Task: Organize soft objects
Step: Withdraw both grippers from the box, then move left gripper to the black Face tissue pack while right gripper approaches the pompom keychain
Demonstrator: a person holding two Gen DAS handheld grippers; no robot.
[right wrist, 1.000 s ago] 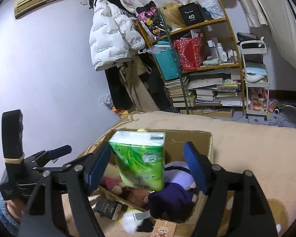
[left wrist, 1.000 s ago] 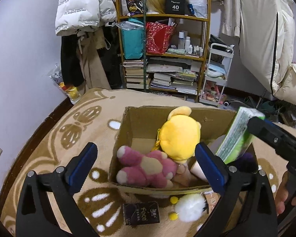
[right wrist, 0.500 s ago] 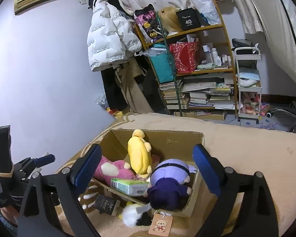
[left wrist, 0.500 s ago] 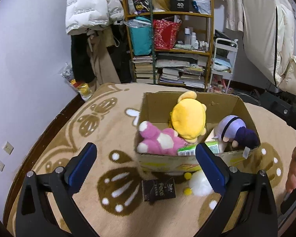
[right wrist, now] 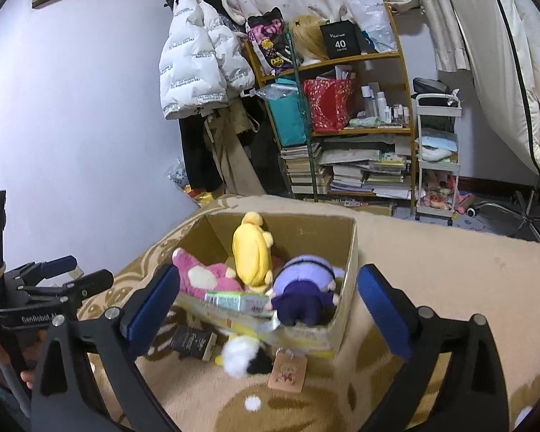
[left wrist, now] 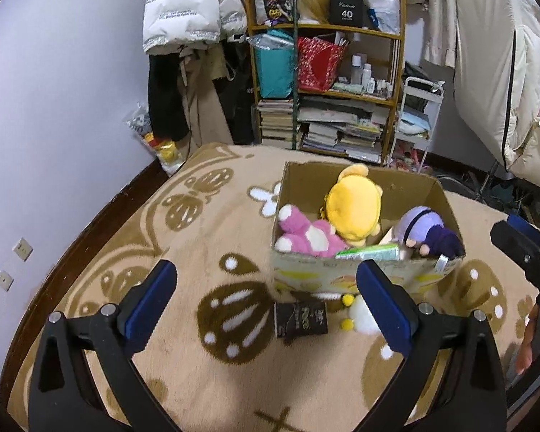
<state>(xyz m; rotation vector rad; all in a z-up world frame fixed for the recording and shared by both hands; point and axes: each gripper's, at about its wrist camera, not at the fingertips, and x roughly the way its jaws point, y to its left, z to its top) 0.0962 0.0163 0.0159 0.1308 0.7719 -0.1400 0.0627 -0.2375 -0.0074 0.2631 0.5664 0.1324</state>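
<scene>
Centre frame: corrugated cardboard box [left wrist: 363, 277] on a fuzzy tan rug [left wrist: 198, 244]. Left to right inside: pink plush [left wrist: 306, 237], yellow plush [left wrist: 352, 208], glossy green tissue pack [left wrist: 370, 253] (lying flat), purple plush [left wrist: 428, 230]. A dark packet [left wrist: 300, 318] lies before the box. Left gripper [left wrist: 262, 306] gapes empty. Right gripper [right wrist: 268, 309] jaws have just been opening, releasing the tissue pack held 1 second earlier.

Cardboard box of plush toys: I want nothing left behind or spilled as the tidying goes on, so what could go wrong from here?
1. The purple plush slumps against the cardboard box at its near rim, its tag over the edge; a nudge might tip it out.
2. The green tissue pack lies close to that rim and could slide off.
3. The white pom-pom toy and dark packet sit on the rug beside the box, easily overlooked or knocked.
</scene>
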